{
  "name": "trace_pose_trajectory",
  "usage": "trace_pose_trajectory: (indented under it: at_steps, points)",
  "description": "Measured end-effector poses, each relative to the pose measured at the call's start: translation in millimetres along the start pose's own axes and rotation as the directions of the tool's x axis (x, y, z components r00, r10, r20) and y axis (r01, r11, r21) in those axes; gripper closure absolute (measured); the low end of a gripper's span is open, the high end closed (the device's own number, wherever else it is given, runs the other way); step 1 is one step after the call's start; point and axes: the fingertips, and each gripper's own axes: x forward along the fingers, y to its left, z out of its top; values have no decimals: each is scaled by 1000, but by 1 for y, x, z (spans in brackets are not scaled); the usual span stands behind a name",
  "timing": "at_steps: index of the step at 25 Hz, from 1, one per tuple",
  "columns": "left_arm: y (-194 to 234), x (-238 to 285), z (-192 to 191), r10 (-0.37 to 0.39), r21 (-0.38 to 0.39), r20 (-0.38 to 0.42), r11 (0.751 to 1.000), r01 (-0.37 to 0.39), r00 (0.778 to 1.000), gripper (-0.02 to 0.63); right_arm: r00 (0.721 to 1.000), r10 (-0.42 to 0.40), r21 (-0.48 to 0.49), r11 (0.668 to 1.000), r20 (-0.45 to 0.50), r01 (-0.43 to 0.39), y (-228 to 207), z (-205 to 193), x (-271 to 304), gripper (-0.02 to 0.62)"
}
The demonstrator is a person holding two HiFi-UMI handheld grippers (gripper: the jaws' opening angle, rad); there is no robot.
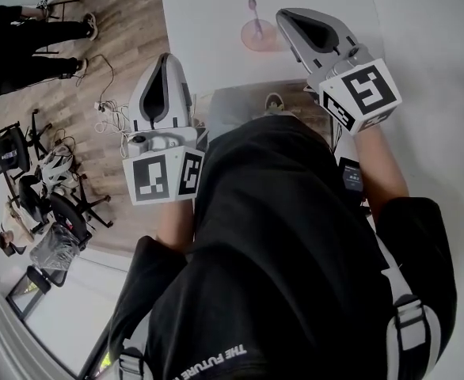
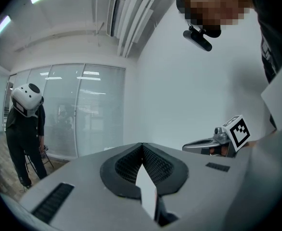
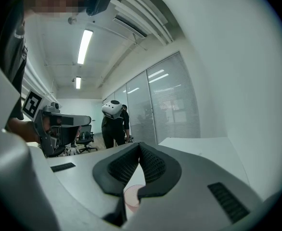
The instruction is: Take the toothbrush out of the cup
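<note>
wood floor (image 1: 129, 38) and a white table (image 1: 208, 22) lie below the person's black top (image 1: 279, 236); the left gripper (image 1: 165, 63) hangs over the table's edge, jaws pressed together on nothing; the right gripper (image 1: 291, 20), jaws likewise closed and empty, is over the table just beside the pink cup (image 1: 257, 36); the toothbrush (image 1: 253, 8) stands inside it; farther off, office chairs (image 1: 10, 153).

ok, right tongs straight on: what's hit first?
Looks free: the pink cup shows below the line of the right tongs, so they'd likely pass over it, above the table. Depth unclear.
</note>
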Motion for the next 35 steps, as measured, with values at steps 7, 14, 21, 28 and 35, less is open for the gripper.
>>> trace_pose_trajectory:
  at_steps: [7,14,21,28,35]
  points:
    - [-2,21,-1,-21,7,-3,1000,21,1000,584,999,8,21,1000,-38,-7,-10,-14,12,578]
    - [2,30,-2,-36,-18,-18,999,36,999,584,995,2,9,1000,-99,-1,-11,-25,19,577]
    - [17,43,-11,-48,-44,-34,998,47,998,584,984,2,-2,1000,-176,-2,-12,-52,43,577]
    - [24,54,-14,-71,-64,-45,996,68,996,584,970,-6,-8,1000,-244,4,-16,-72,56,577]
    - [36,58,-19,-83,-86,-66,993,78,994,584,953,6,-20,1000,-304,-12,-20,-83,60,570]
